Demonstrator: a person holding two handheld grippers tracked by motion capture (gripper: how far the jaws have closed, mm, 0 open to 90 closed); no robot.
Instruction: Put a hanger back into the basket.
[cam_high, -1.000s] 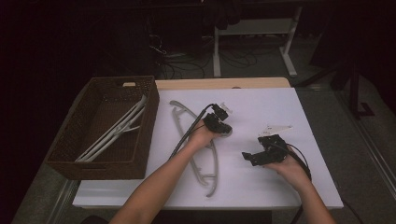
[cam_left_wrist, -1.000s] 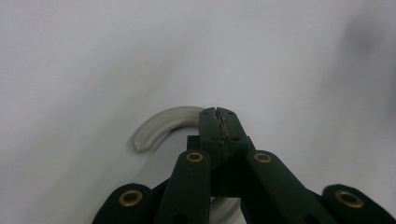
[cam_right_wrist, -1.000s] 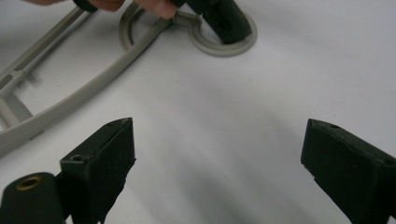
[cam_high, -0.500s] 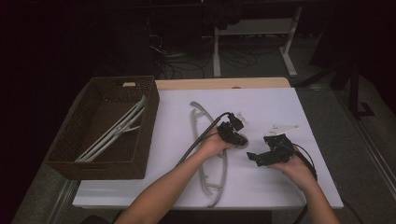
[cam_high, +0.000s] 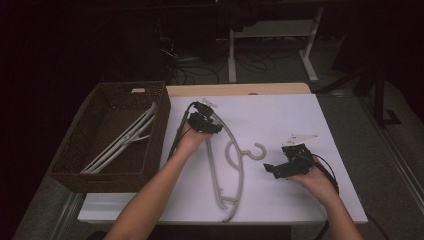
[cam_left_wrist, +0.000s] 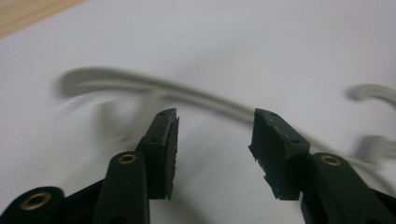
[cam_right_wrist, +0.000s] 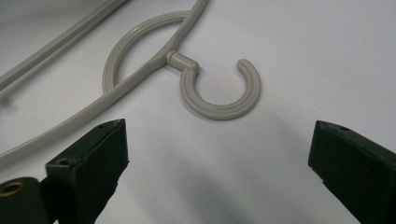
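Note:
A grey plastic hanger lies flat on the white table, its round hook pointing right. At the hanger's far end is my left gripper. Its jaws have just been opening. In the left gripper view the left gripper is open with nothing between the pads, and the blurred hanger lies just beyond them. My right gripper rests near the table's front right and points left at the hook. In the right gripper view the right gripper stands wide open, short of the hook.
A dark wicker basket sits on the left of the table and holds several pale hangers. A small clear clip-like piece lies just beyond the right gripper. The table's edges drop to a dark floor with cables and a stand.
My left gripper carried the hanger to the right, let go of it and drew back to the far left. The hanger now lies with its hook near the right gripper, which has stayed put.

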